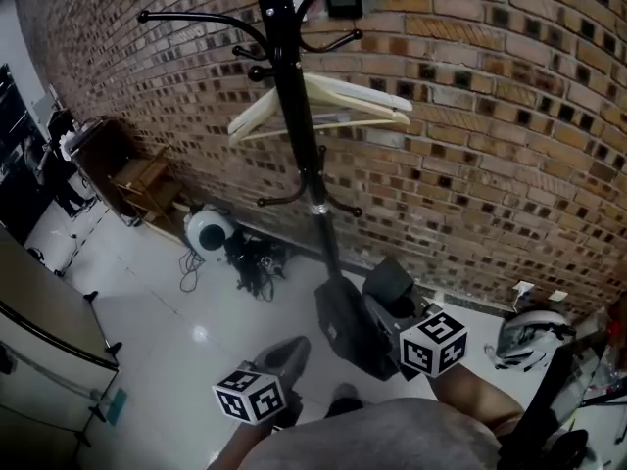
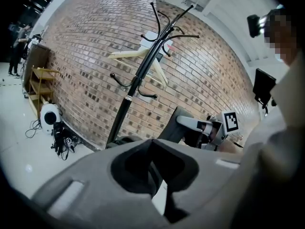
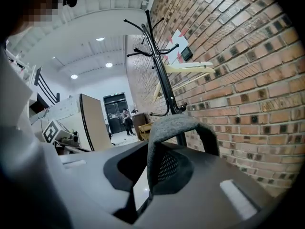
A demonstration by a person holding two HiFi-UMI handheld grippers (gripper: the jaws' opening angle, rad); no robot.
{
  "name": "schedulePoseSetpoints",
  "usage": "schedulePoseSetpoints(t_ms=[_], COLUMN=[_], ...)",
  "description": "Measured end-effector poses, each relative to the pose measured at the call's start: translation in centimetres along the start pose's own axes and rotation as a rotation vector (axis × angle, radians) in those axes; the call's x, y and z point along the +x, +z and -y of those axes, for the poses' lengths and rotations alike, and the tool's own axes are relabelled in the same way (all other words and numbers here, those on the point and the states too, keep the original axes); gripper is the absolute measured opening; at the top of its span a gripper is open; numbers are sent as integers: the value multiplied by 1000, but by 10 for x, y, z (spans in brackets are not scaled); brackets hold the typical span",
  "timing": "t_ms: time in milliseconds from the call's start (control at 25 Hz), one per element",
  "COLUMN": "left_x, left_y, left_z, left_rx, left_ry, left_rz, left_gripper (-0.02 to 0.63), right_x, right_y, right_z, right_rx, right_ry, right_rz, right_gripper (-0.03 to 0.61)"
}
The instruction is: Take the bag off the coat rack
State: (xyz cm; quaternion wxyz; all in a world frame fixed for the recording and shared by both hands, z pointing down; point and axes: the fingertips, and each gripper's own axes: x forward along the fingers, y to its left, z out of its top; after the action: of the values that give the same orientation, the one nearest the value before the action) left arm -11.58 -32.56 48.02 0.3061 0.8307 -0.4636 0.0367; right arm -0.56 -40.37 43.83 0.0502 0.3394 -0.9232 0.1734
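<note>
The black coat rack (image 1: 294,116) stands against the brick wall, with a pale wooden hanger (image 1: 323,101) on one hook. A dark bag (image 1: 348,326) hangs low beside the rack's foot, off the hooks. My right gripper (image 1: 387,306) holds it. In the right gripper view the bag's grey strap (image 3: 176,125) loops up out of the right gripper (image 3: 148,173), whose jaws are shut on it. The left gripper view shows the bag (image 2: 172,125) hanging from the right gripper (image 2: 202,128). My left gripper (image 2: 155,178) is shut with nothing in it, low and to the left (image 1: 284,355).
A white round appliance (image 1: 208,231) and a tangle of cables (image 1: 255,262) lie on the floor by the wall. A wooden shelf (image 1: 147,184) stands at the left, a cabinet (image 1: 39,331) nearer. A white helmet (image 1: 529,336) rests at the right.
</note>
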Motion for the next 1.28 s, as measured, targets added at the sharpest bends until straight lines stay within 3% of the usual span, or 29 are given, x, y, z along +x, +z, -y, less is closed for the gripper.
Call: schedulePoseSetpoints(t_ms=[160,360,560,760,1000,1280], left_x=[-16,-30,-53,-115,-195,-243], left_y=[-38,-72,-108,-146,-163,-172], left_z=[27,60,94,131,156,176], left_rx=[-16,-15,25,24,53,64], left_ry=[11,-40,-102,-131,-110,-111], left_rz=[-21,-39,-60,-58,-10,44], left_gripper=[2,2,2,2,2,2], right_x=[-48,-103,-160,-210,-245,-262], right_y=[-31,-78,-103,-119,-124,-131], right_z=[-2,-20,-54,-90,-158,-232], right_rx=[13,36,-1,35,57,93], right_ry=[-34,-89,-134,-172,-155,-82], right_rz=[-38,-96,-84,-49,-15,-3], right_gripper=[21,21,21,21,21,21])
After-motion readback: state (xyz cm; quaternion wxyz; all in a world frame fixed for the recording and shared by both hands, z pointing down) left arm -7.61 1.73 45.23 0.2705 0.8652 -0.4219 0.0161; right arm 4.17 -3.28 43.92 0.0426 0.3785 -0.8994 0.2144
